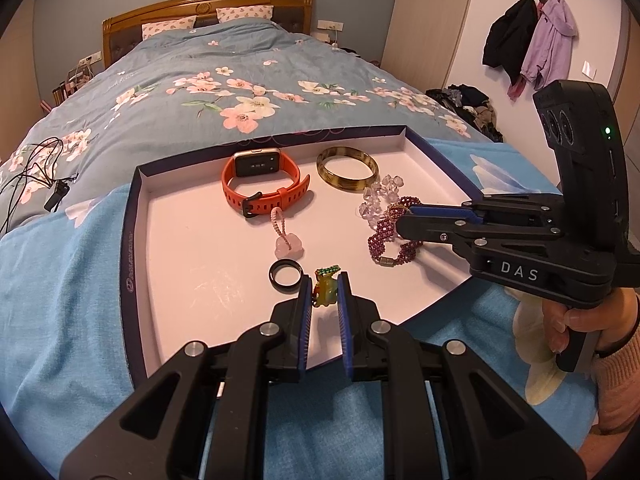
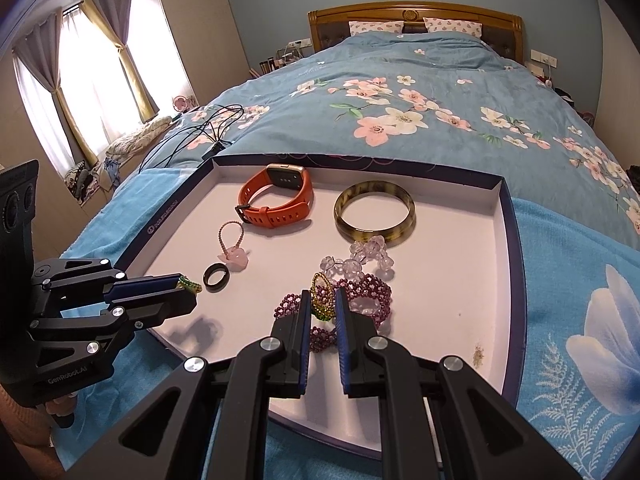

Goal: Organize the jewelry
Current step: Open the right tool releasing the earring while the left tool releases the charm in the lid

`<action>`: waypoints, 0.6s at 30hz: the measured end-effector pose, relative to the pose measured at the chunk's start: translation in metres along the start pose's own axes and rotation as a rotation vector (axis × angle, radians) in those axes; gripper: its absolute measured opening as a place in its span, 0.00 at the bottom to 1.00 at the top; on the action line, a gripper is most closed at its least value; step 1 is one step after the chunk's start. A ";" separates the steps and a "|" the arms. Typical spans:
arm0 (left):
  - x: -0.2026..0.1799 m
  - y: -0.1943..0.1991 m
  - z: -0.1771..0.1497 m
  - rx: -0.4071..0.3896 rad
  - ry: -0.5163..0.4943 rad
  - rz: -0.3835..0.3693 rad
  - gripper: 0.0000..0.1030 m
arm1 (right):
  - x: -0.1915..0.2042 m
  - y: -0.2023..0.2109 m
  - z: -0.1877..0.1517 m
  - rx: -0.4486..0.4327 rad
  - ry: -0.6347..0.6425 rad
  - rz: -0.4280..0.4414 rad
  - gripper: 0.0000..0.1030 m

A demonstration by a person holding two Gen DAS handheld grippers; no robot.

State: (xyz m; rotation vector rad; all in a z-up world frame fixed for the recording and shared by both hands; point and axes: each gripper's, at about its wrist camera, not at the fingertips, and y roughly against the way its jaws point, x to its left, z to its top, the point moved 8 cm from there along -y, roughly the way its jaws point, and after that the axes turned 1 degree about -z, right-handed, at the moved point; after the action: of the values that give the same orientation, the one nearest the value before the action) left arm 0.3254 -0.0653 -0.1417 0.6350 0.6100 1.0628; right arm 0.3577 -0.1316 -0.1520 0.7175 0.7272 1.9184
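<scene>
Pictured on a bed spread with a blue floral quilt: a shallow white-lined cardboard box lid with dark navy walls, holding the jewelry.

Left gripper, near the lid's front edge, nearly closed on a small green-and-amber pendant with a green beaded loop — blue pads pressed to either side of it. Seen from the right wrist camera as well, the left gripper with green beads showing at its tips.

Right gripper, toward the lid's right side, likewise nearly closed, pinching a yellow-green beaded loop above a woven bracelet of dark purple beads. From the left wrist camera, the right gripper touching the same purple bracelet.

Just beside the left gripper's tips, a plain black ring, flat on the white floor. Behind it, a pale pink stone charm on a pink beaded cord. Near the far edge, an orange-strapped smartwatch with a gold case, resting on its side, and a mottled brown-and-amber bangle just beside it, lying flat. Between bangle and purple bracelet, a string of clear faceted crystal beads, touching both.

Lower right of the left wrist view, a hand in a pink knit sleeve gripping the right gripper's handle.
</scene>
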 end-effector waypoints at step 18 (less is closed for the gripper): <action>0.007 -0.010 -0.007 0.032 0.012 -0.003 0.13 | -0.004 -0.005 -0.003 0.008 -0.015 -0.015 0.11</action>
State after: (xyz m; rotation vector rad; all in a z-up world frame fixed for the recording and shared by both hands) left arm 0.3288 -0.0613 -0.1552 0.6560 0.6394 1.0561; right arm 0.3600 -0.1341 -0.1580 0.7286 0.7289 1.8953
